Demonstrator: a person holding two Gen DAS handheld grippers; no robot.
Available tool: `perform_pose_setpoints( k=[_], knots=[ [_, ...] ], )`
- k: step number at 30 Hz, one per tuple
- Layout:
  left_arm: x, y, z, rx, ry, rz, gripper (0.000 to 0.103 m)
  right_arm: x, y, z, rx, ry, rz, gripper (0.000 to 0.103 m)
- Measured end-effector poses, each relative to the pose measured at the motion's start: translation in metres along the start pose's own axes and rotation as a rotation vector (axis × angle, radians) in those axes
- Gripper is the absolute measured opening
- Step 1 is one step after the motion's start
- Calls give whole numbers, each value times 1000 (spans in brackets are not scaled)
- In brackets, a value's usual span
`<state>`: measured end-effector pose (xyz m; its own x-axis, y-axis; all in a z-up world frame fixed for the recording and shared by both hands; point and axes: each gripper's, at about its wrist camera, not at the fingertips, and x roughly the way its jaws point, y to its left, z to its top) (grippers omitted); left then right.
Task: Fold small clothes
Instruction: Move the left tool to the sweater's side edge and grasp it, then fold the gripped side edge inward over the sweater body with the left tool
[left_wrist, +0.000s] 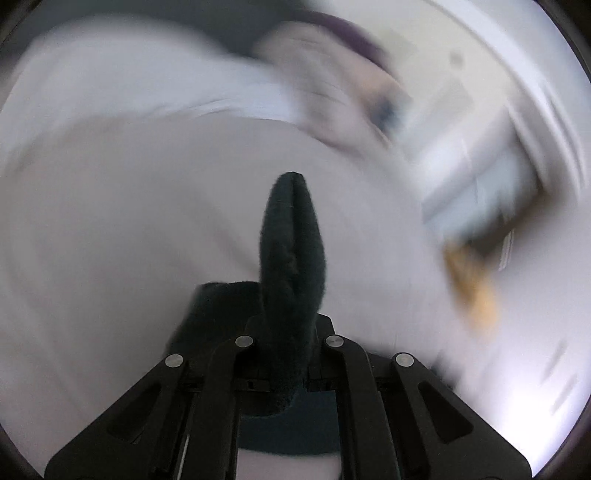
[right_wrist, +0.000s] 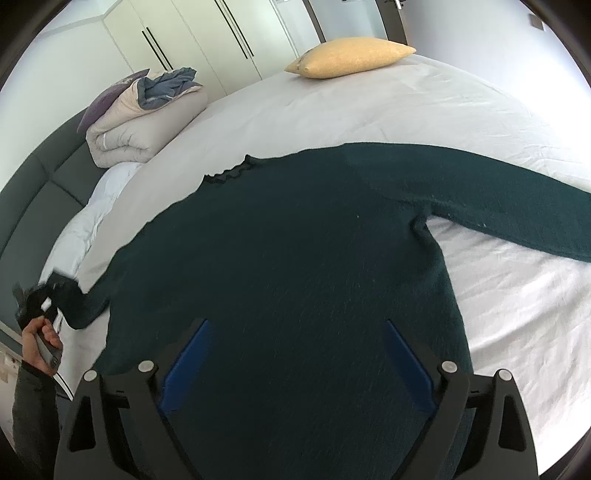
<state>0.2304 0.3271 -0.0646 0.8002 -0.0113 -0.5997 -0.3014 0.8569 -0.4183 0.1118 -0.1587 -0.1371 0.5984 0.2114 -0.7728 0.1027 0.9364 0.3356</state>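
A dark green knit sweater (right_wrist: 280, 258) lies spread flat on the white bed sheet (right_wrist: 369, 110), with one sleeve (right_wrist: 498, 199) stretched out to the right. My right gripper (right_wrist: 295, 325) hovers over the sweater's body, open, its blue pads (right_wrist: 184, 365) wide apart with nothing pinched. At the far left a hand (right_wrist: 37, 339) holds my left gripper (right_wrist: 48, 299) at the end of the other sleeve (right_wrist: 81, 306). In the blurred left wrist view that gripper (left_wrist: 292, 221) is shut on the dark green sleeve cloth (left_wrist: 291, 277), which covers its fingers.
A yellow pillow (right_wrist: 351, 57) lies at the far side of the bed. A rolled beige duvet (right_wrist: 147, 118) with a purple cushion sits at the back left against the grey headboard (right_wrist: 37, 184). White wardrobe doors (right_wrist: 192, 40) stand behind.
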Motion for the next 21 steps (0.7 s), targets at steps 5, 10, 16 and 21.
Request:
perform_pose_setpoints(
  k=[5,10,16,21],
  knots=[
    [35,-162,-106,698,26,107,7,21,5,22,28,36,104,94],
    [58,-189,-162,870,7,137,7,64,15,51,98,148,282,91],
    [59,-180,-156,843,-26,134,7,137,57,93,178,276,526,83],
    [37,-203,-183,884,-43,154,7,186,115,111,179,402,671,83]
  ],
)
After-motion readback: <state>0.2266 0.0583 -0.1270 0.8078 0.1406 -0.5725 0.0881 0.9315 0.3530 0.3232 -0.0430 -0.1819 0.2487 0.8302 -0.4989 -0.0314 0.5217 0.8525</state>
